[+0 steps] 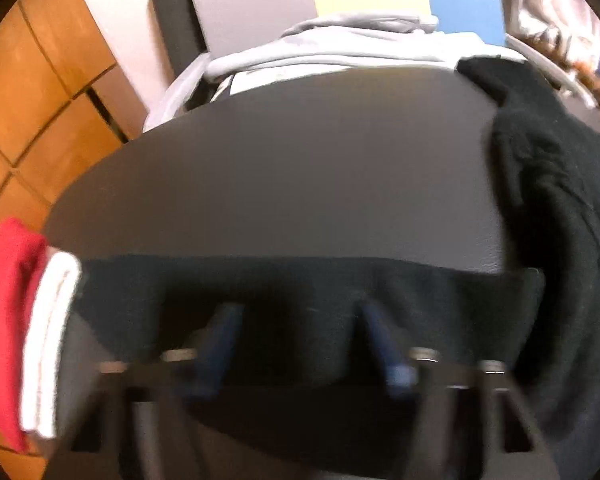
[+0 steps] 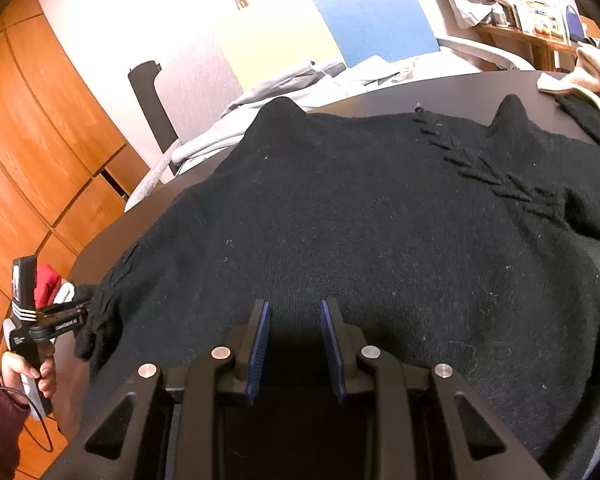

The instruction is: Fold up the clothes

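Right wrist view shows the dark table [image 2: 480,88] carrying the black knit sweater [image 2: 380,220] spread flat. Its near hem lies under the right gripper [image 2: 296,344], whose jaws stand apart, holding nothing. At the sweater's left edge, the left gripper [image 2: 82,312] also looks parted. Pinch both hem corners evenly, then lift together so the fold lands straight.

Blurred left gripper [image 1: 296,328] spread over black sweater [image 1: 560,208], dark table [image 1: 284,168], red cloth [image 1: 4,312]

Bare table [image 1: 300,168] beyond sweater [image 1: 548,200]
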A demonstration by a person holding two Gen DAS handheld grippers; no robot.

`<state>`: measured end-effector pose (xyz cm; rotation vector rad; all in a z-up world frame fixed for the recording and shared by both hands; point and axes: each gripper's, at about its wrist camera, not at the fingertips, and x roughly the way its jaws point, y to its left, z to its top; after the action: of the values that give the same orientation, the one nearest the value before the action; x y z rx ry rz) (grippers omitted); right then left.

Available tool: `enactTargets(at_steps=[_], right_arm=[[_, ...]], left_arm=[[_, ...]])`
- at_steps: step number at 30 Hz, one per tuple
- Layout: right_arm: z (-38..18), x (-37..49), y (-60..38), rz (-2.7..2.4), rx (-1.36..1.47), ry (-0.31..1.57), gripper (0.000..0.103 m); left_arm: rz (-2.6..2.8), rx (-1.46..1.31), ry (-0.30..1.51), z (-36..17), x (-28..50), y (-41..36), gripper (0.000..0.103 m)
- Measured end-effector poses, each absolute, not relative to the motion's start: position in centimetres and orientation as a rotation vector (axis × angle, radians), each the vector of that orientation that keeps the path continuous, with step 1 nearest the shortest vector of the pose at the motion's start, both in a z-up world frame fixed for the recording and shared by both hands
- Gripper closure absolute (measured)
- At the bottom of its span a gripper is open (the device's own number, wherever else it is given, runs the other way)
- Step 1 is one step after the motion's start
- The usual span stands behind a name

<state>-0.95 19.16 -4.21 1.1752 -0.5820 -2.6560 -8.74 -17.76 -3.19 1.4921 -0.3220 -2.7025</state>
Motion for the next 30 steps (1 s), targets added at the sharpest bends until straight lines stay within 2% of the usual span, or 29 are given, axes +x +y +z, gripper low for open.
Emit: enactTargets(at_steps=[1, 3, 12, 15, 17, 19, 22, 23, 25, 26, 27, 30], right_arm=[[-4.2, -1.0, 19.2, -2.655, 1.174, -0.586, 0.076], [-4.3, -1.0, 19.2, -2.655, 1.172, -0.588, 0.076], [-4.5, -1.3, 19.5, -2.642, 1.162, -0.611, 0.076], [-4.5, -1.4, 19.6, -2.643, 1.166, -0.599, 0.076], [-4.5, -1.4, 19.6, -2.637, 1.169, -0.602, 0.076], [-4.3, -1.6, 19.9, -2.616, 1.183, -0.609, 0.076], [-2.7, -0.8, 20.6, -2.653, 1.181, -0.577, 0.076], [-1.5, -0.1, 21.2, -2.701, 1.129, -0.564, 0.076], [0.4, 1.0, 23.1, -2.781, 1.051, -0.540, 0.072], [1.2, 1.3, 24.5, -2.831, 1.038, -0.523, 0.069], [1.7, 1.5, 26.0, -2.883, 1.047, -0.510, 0.067], [2.0, 0.9, 31.3, -2.991, 1.146, -0.531, 0.059]], left_arm=[[-2.703, 1.488, -0.329, -3.4, -8.8, -17.7, 0.099], [-2.617, 1.433, -0.426, -3.5, -9.2, -17.5, 0.099], [-2.383, 1.359, -0.372, -4.6, -9.9, -25.6, 0.099], [-2.340, 1.307, -0.532, -5.8, -10.6, -24.7, 0.099], [-2.336, 1.302, -0.519, -5.2, -10.2, -23.6, 0.098], [-2.331, 1.297, -0.506, -4.6, -9.8, -22.6, 0.093], [-2.344, 1.238, -0.456, -2.8, -8.7, -20.3, 0.093], [-2.373, 1.194, -0.435, -1.9, -8.5, -19.6, 0.089], [-2.430, 1.104, -0.393, 0.0, -8.2, -18.2, 0.071], [-2.437, 1.100, -0.412, -0.2, -8.5, -17.6, 0.055], [-2.443, 1.097, -0.431, -0.5, -8.8, -16.9, 0.045], [-2.462, 1.088, -0.489, -1.4, -9.8, -14.8, 0.045]])
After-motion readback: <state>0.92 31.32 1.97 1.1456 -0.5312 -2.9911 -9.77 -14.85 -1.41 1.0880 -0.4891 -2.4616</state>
